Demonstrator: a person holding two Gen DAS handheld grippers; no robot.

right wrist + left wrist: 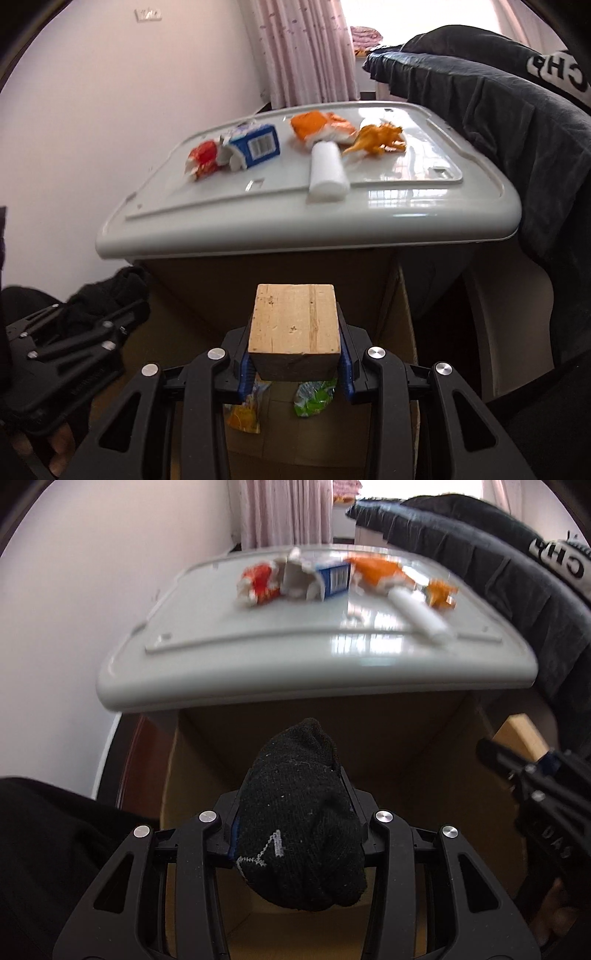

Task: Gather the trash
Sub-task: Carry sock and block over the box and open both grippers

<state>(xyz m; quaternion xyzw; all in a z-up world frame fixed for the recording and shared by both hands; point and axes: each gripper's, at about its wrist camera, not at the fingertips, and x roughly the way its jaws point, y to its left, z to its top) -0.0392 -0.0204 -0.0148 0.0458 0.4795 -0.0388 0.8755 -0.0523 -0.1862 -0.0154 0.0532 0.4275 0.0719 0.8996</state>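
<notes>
My left gripper (pixel 293 834) is shut on a balled black sock (pixel 295 794), held above an open cardboard box (pixel 207 746). My right gripper (pixel 295 354) is shut on a pale wooden block (pixel 295 317) over the same box (pixel 402 332). An orange wrapper (pixel 243 413) and a green wrapper (pixel 314 398) lie inside the box. Behind the box, a white plastic lid (pixel 258 229) carries a red wrapper (pixel 203 157), a blue carton (pixel 255 146), an orange packet (pixel 321 127), a white cylinder (pixel 327 170) and an orange toy dinosaur (pixel 380 140).
A dark garment (pixel 498 129) with white lettering hangs over the lid's right side. A pale wall (pixel 110 110) and pink curtain (pixel 306 51) stand behind. The left gripper (pixel 110 325) shows at the lower left of the right wrist view.
</notes>
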